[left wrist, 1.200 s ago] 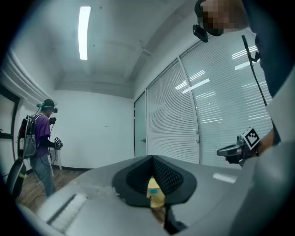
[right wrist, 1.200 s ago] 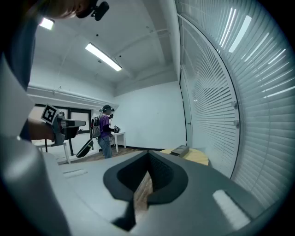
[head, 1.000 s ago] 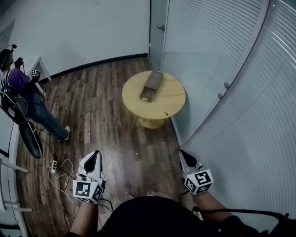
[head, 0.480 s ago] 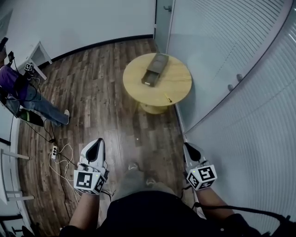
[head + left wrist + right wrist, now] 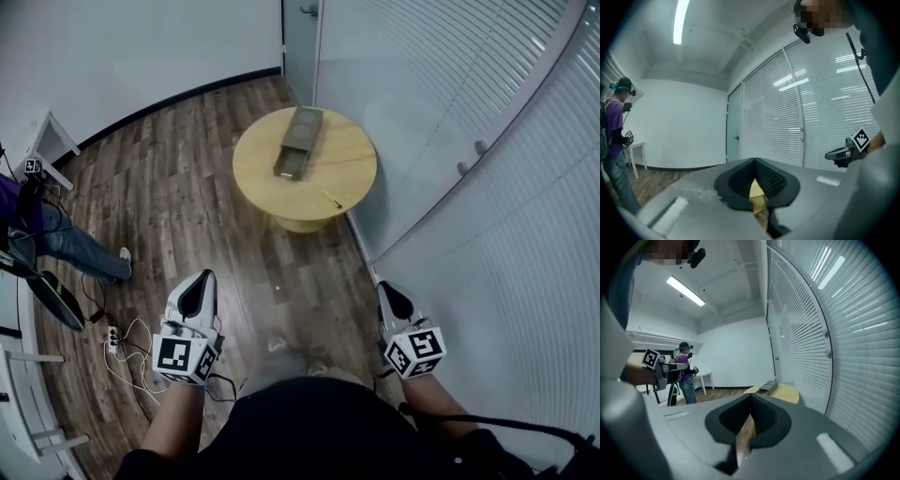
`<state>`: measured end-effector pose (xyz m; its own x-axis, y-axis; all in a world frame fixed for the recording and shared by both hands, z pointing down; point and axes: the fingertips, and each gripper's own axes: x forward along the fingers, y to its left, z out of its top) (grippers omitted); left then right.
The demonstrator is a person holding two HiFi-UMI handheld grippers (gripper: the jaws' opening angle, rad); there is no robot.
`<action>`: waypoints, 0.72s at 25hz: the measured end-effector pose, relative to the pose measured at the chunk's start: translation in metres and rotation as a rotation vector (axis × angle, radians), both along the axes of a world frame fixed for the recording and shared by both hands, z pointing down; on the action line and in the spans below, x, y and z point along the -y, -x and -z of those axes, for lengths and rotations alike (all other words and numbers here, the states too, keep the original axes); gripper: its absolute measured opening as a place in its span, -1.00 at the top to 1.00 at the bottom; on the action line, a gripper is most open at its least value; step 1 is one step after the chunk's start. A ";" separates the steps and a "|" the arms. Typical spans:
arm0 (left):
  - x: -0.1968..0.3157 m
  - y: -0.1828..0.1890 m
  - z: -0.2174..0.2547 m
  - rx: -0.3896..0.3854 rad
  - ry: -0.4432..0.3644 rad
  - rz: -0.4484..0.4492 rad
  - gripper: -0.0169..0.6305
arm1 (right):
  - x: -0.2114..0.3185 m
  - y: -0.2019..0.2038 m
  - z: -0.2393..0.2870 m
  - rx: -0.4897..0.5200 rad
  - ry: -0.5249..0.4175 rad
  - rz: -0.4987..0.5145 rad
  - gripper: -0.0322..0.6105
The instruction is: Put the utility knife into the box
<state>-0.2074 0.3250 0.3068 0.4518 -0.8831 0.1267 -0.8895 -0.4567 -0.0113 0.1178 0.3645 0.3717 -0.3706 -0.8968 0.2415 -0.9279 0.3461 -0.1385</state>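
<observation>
A long grey open box (image 5: 298,141) lies on the round yellow table (image 5: 347,169) across the room; from the right gripper view the box (image 5: 768,387) and table (image 5: 785,392) show far ahead. The small yellow utility knife (image 5: 332,200) lies near the table's front right edge, apart from the box. My left gripper (image 5: 197,279) hangs over the wood floor, well short of the table, jaws together and empty. My right gripper (image 5: 387,291) is beside the blind-covered glass wall, shut and empty. In their own views the left gripper (image 5: 754,161) and right gripper (image 5: 751,397) show closed tips.
A person (image 5: 42,234) stands at the left with equipment and cables (image 5: 117,337) on the floor. A white table (image 5: 47,141) stands by the far wall. Glass walls with blinds (image 5: 469,141) run along the right, and a door (image 5: 300,28) is behind the round table.
Both grippers have moved a little forward over the floor toward the table. The view has swung, so the round table sits further left and the standing person nearer the left edge.
</observation>
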 end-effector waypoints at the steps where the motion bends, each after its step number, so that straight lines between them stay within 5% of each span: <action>1: 0.010 0.001 -0.001 -0.004 -0.003 -0.015 0.93 | 0.004 0.000 0.002 -0.010 -0.002 -0.014 0.87; 11: 0.089 0.047 -0.035 -0.061 0.050 -0.056 0.93 | 0.062 0.051 0.014 -0.054 0.002 -0.088 0.88; 18: 0.115 0.047 -0.032 -0.054 0.051 -0.091 0.93 | 0.085 0.065 0.016 -0.071 0.030 -0.083 0.87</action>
<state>-0.2544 0.2097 0.3386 0.5372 -0.8312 0.1433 -0.8431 -0.5343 0.0611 0.0533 0.2794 0.3556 -0.2762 -0.9158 0.2916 -0.9611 0.2642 -0.0805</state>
